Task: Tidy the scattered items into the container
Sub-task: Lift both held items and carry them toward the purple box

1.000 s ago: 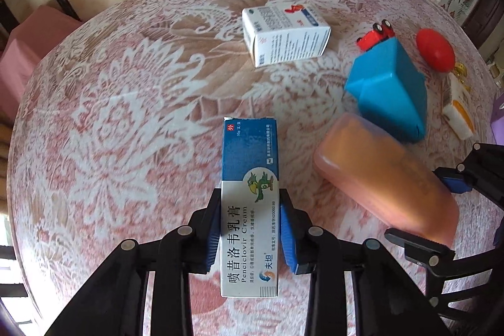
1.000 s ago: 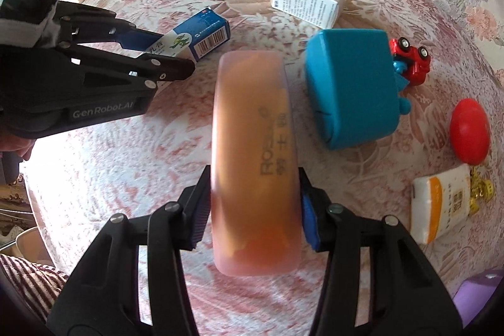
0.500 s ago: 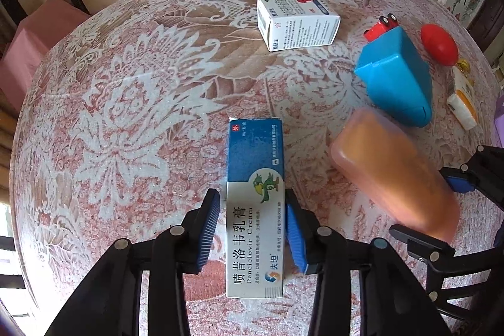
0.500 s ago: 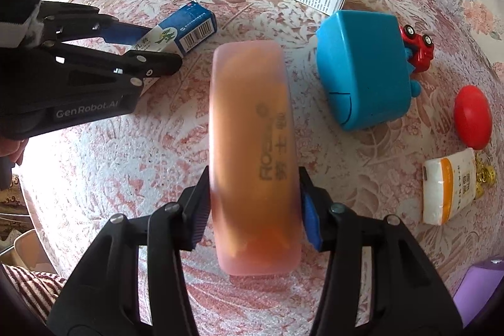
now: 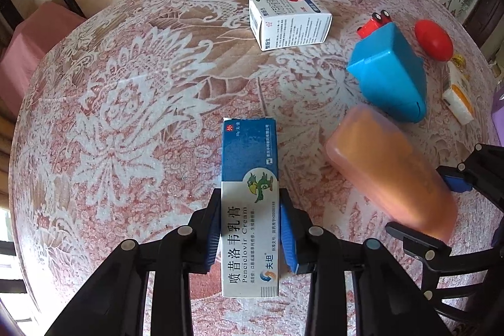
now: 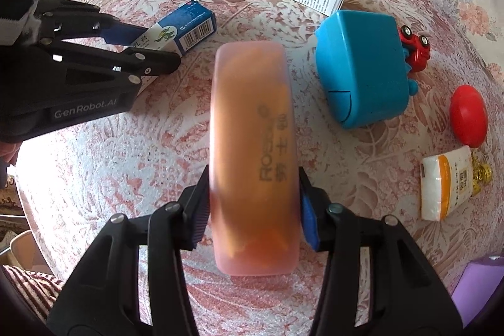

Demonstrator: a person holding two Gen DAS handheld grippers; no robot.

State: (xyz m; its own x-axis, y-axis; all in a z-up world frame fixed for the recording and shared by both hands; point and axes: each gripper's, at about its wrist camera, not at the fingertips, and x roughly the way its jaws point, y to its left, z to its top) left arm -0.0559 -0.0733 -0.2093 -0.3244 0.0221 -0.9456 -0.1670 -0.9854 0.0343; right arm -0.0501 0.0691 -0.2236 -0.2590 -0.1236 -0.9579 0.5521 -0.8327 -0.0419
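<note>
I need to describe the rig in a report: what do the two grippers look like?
Both grippers, the left gripper and right gripper, are black linkage frames with silver rivets and blue finger pads. The left one's body reads "GenRobot.AI" in pale lettering. No cables are visible.

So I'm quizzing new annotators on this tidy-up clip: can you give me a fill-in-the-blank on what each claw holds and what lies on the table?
1. The left claw is shut on a blue and white ____ carton.
2. The right claw grips a translucent ____ case.
3. The red toy car touches the ____ box.
4. The red egg-shaped item lies on the ____.

Missing words: cream; orange; blue; table
</note>
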